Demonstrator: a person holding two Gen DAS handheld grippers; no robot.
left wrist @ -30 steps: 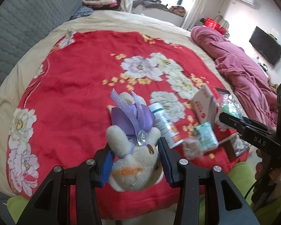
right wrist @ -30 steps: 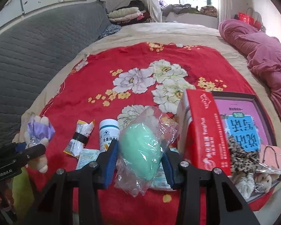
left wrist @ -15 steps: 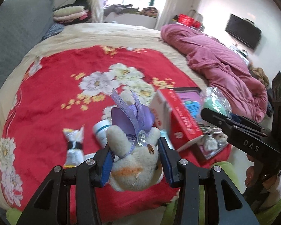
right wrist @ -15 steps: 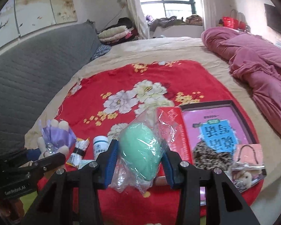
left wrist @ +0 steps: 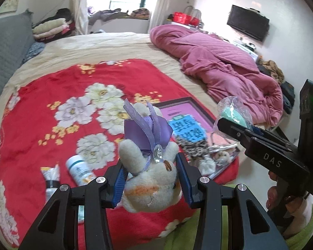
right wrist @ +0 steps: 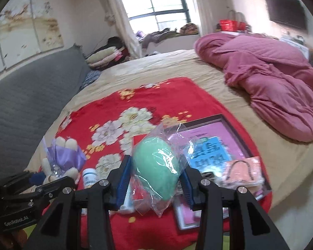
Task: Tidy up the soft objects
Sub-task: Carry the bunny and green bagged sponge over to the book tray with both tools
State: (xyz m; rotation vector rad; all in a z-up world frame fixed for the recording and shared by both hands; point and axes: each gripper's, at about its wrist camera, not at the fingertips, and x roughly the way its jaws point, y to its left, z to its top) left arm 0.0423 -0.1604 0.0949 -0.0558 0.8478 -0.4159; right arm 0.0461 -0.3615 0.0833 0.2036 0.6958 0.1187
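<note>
Over a red floral blanket [left wrist: 52, 125], we are gripping a plush bunny [left wrist: 150, 179] in our left gripper [left wrist: 151, 185] and what seems a bagged green sponge [right wrist: 156, 173] in our right gripper [right wrist: 155, 185].

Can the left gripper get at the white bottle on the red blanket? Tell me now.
Probably not yet: the left gripper is shut on the plush bunny, though the white bottle lies uncovered nearby.

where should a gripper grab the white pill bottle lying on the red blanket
Grip the white bottle across its round body, mid-length, coming from above. It lies on its side on the red blanket, so the curved flanks face outward, with a crumpled tube close on its left.
</note>
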